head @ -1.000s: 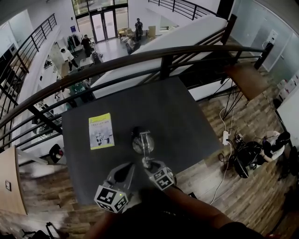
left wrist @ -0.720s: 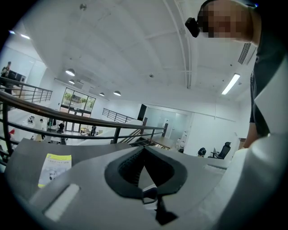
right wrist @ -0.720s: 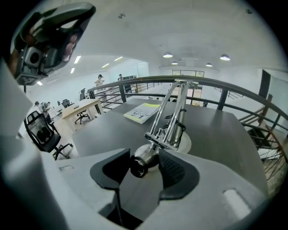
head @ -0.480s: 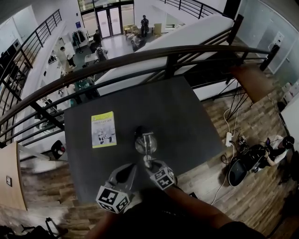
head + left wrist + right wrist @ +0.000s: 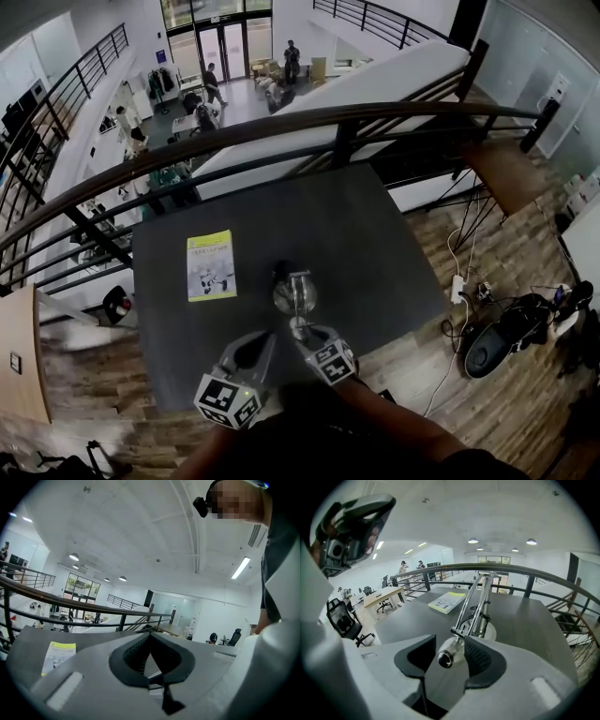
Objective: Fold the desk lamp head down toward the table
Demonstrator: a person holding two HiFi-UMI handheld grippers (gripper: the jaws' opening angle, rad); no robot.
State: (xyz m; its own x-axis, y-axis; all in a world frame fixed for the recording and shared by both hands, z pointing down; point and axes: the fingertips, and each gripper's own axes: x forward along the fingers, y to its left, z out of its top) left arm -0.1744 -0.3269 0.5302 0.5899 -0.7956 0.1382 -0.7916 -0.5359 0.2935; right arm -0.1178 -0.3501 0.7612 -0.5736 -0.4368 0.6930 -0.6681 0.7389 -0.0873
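A chrome desk lamp stands on the dark table (image 5: pixel 375 234), its round base (image 5: pixel 292 294) near the front. In the right gripper view its twin arms (image 5: pixel 476 604) slope down to the small silver head (image 5: pixel 447 654). That head lies between the jaws of my right gripper (image 5: pixel 450 641) (image 5: pixel 306 334). The jaws are closing; the head rests against the right pad (image 5: pixel 480 658), with a gap to the left pad. My left gripper (image 5: pixel 251 349) (image 5: pixel 150 635) hovers beside it, shut and empty, pointing across the table.
A yellow-green booklet (image 5: pixel 211 265) (image 5: pixel 447 601) (image 5: pixel 58 654) lies flat on the table's left part. A black railing (image 5: pixel 337 127) runs behind the table's far edge. Cables and a power strip (image 5: pixel 457 286) lie on the wooden floor at the right.
The head view has drifted slightly. Both grippers and the lamp keep their places.
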